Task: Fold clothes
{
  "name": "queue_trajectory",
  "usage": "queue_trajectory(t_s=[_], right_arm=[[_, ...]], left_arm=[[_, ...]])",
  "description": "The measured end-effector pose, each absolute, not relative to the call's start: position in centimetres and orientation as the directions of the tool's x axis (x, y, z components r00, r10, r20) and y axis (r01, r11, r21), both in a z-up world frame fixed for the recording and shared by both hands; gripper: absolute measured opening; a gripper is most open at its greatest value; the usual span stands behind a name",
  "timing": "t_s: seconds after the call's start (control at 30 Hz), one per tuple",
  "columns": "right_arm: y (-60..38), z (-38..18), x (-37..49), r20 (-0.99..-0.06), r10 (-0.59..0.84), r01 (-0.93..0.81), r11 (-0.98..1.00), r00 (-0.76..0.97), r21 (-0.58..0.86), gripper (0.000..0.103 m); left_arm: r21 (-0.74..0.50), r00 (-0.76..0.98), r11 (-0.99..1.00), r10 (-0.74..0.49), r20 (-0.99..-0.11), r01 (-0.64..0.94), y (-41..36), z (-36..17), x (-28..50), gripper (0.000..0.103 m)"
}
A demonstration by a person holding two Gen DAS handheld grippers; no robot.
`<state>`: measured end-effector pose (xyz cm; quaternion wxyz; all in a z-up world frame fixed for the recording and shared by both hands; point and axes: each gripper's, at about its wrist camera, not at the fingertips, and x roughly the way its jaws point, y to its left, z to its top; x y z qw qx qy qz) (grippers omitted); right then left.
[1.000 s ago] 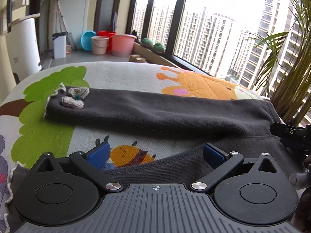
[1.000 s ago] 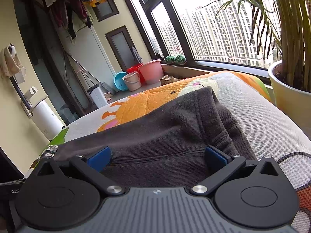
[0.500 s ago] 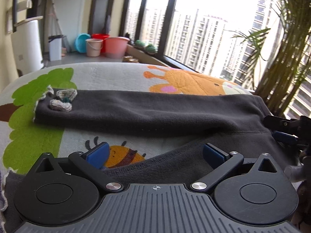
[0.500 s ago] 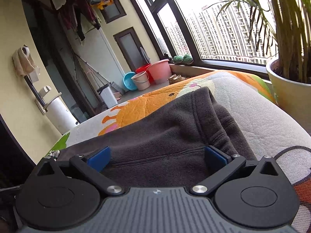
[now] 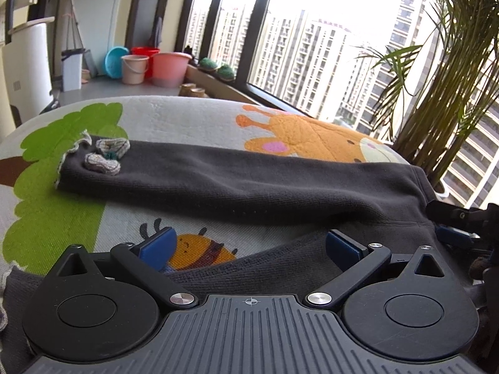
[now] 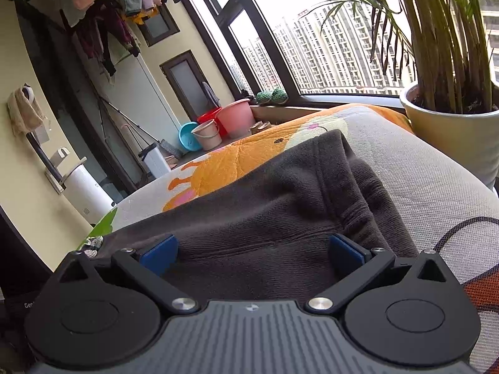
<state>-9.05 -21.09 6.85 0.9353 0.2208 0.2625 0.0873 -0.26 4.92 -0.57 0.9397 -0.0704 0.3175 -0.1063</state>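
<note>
- Two tongs face a dark grey garment [image 5: 249, 184], likely trousers, spread flat on a padded surface with a cartoon-print cover [image 5: 174, 118]; what lies beneath the cover cannot be told.
- One leg stretches away to the left, its cuff trimmed with two knitted bows [image 5: 106, 155]. Laid out flat like this, it is probably ready for a fold.
- Left tongs [image 5: 249, 246] are spread wide, blue pads either side of the near leg's edge, gripping nothing. This looks like lining up for a pinch.
- Right tongs [image 6: 252, 252] are also wide open and empty, set low over the bunched waistband end [image 6: 336, 168].
- Seemingly each takes one end so the cloth lifts evenly.
- A potted palm [image 6: 452, 118] stands just beside the cover's far right corner.
</note>
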Motion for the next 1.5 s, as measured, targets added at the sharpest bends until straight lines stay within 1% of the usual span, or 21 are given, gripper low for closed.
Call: queue_trajectory(t_s=[0.13,0.2,0.23,0.33,0.43,0.5,0.6,0.63,0.77,0.9,1.0,1.1,1.2,1.3,1.37,1.4,1.47,1.5], right_arm=[[-21.2,6.7,-8.4,-0.433,0.306,-0.055,0.863,0.848,0.502,0.103],[-20.5,7.0,-7.8,-0.459,0.311,-0.067,0.878,0.832,0.474,0.103],[-19.9,7.2,-7.4,-0.482,0.305,-0.075,0.895,0.821,0.439,0.103],[-18.9,7.5,-7.3,-0.556,0.262,-0.1,0.947,0.789,0.304,0.103],[-17.8,7.6,-7.5,-0.583,0.204,-0.091,0.972,0.786,0.218,0.103],[-18.0,7.6,-7.4,-0.57,0.213,-0.085,0.966,0.794,0.244,0.103],[-20.3,7.1,-8.6,-0.505,0.277,-0.08,0.923,0.817,0.376,0.103],[-20.8,6.8,-8.9,-0.493,0.288,-0.08,0.913,0.821,0.4,0.103],[-20.6,6.8,-8.6,-0.492,0.287,-0.077,0.912,0.822,0.403,0.103],[-20.2,6.9,-8.9,-0.529,0.256,-0.078,0.939,0.809,0.335,0.103],[-20.2,7.0,-9.0,-0.54,0.251,-0.082,0.945,0.803,0.317,0.103],[-20.5,7.0,-9.2,-0.531,0.256,-0.08,0.94,0.808,0.332,0.103],[-21.2,6.7,-9.4,-0.502,0.272,-0.072,0.921,0.821,0.382,0.103],[-21.4,6.7,-9.5,-0.496,0.274,-0.07,0.918,0.824,0.391,0.103],[-21.4,6.7,-9.6,-0.494,0.27,-0.067,0.918,0.826,0.39,0.103],[-21.4,6.7,-9.7,-0.494,0.269,-0.066,0.919,0.827,0.39,0.103],[-21.6,6.8,-9.7,-0.487,0.274,-0.066,0.913,0.829,0.402,0.103],[-21.6,6.8,-9.7,-0.485,0.274,-0.065,0.913,0.83,0.404,0.103]], left_arm=[[-0.121,0.764,0.98,-0.197,-0.614,0.156,3.7,-0.7,0.1,0.103],[-0.06,0.756,0.985,-0.162,-0.634,0.161,2.9,-0.7,0.3,0.103],[-0.037,0.753,0.986,-0.148,-0.641,0.163,2.6,-0.7,0.4,0.103],[-0.037,0.748,0.986,-0.15,-0.647,0.165,2.7,-0.7,0.5,0.103],[-0.032,0.736,0.983,-0.155,-0.66,0.178,2.7,-0.7,0.8,0.103],[-0.034,0.726,0.981,-0.164,-0.668,0.191,2.8,-0.6,0.9,0.103],[-0.065,0.733,0.979,-0.19,-0.654,0.195,3.3,-0.7,0.7,0.103],[-0.088,0.738,0.978,-0.203,-0.644,0.191,3.6,-0.7,0.6,0.103],[-0.143,0.745,0.973,-0.233,-0.625,0.184,4.4,-0.6,0.4,0.103],[-0.105,0.742,0.977,-0.21,-0.637,0.186,3.8,-0.7,0.5,0.103],[-0.076,0.735,0.979,-0.192,-0.65,0.189,3.3,-0.7,0.6,0.103],[-0.053,0.731,0.98,-0.18,-0.658,0.194,3.0,-0.7,0.7,0.103],[-0.101,0.738,0.976,-0.213,-0.641,0.194,3.8,-0.6,0.5,0.103],[-0.167,0.741,0.973,-0.228,-0.632,0.157,5.2,-0.1,-0.1,0.103],[-0.161,0.75,0.98,-0.196,-0.632,0.12,6.2,1.0,-1.0,0.103],[-0.135,0.775,0.986,-0.161,-0.611,0.099,6.7,1.8,-1.3,0.103],[-0.081,0.831,0.997,-0.039,-0.555,-0.008,8.1,3.7,-1.5,0.103],[-0.096,0.852,0.992,0.016,-0.524,-0.078,9.2,4.6,-1.3,0.103]])
